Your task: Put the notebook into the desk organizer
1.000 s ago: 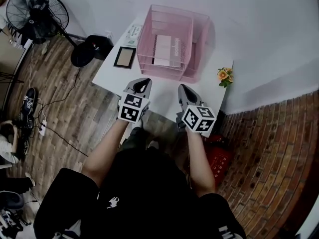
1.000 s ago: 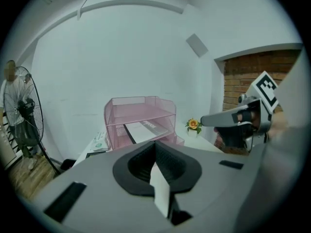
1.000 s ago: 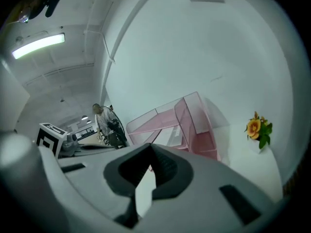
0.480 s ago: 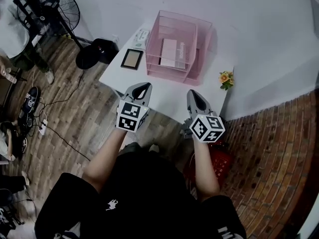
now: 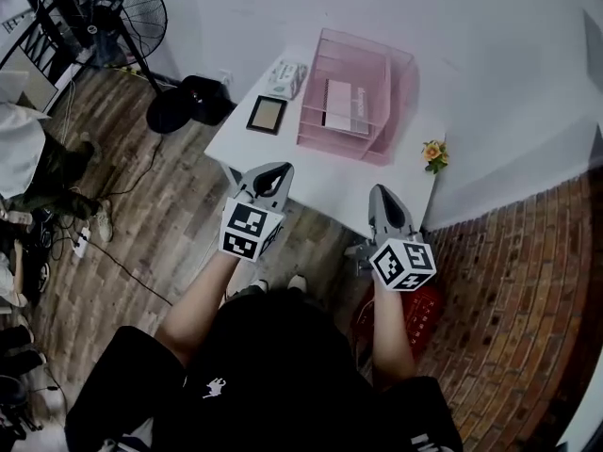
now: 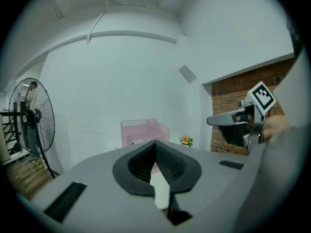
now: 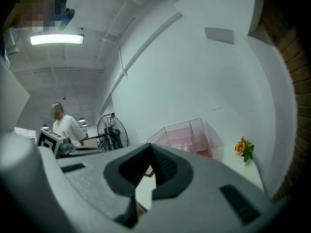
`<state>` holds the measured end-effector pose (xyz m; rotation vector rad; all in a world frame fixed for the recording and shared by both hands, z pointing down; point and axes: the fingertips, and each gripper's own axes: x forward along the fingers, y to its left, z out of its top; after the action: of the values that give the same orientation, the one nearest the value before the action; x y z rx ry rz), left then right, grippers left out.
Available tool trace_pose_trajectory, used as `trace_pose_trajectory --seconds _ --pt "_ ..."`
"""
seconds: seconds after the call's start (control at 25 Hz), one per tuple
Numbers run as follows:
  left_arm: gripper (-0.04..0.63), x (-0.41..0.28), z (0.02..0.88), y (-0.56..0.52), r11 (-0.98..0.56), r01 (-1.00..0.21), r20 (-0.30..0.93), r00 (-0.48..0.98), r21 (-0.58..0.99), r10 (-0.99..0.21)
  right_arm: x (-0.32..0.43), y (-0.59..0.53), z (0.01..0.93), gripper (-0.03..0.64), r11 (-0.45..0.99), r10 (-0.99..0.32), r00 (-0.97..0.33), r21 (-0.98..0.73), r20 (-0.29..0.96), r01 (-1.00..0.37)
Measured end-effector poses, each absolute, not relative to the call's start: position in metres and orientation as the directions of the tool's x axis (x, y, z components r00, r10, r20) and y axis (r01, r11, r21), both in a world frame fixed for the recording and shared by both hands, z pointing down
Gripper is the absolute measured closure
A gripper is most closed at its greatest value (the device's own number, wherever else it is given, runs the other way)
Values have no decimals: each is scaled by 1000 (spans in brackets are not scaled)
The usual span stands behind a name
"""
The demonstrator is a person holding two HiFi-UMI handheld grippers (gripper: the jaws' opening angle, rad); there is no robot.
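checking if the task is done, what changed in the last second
The left tool and right tool drew back from the pink organizer toward the near edge of the table; the view backed off with them. Nothing was grabbed or released. Both tools stayed shut and empty, the notebook stayed inside the organizer, and the picture frame and flower did not move.

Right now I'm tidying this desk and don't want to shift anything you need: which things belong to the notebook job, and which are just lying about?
For the job: pink organizer; notebook, already lying inside it; left claw and right claw, both shut and empty.
Lying about: small dark frame; tissue pack; flower; fan.
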<state>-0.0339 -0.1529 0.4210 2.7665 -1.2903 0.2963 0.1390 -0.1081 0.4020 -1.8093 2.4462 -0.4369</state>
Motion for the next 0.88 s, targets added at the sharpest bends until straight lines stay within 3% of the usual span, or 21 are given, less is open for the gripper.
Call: trace_pose_trajectory --seconds 0.36,0.88 --pt "594 -87 408 -126 -652 -758 149 646 15 -749 122 -57 377 615 159 -980 -180 -213 82 -964" --pt "594 -107 391 -94 -705 -709 89 700 -23 -708 102 0 364 615 65 -996 -76 -175 55 -982"
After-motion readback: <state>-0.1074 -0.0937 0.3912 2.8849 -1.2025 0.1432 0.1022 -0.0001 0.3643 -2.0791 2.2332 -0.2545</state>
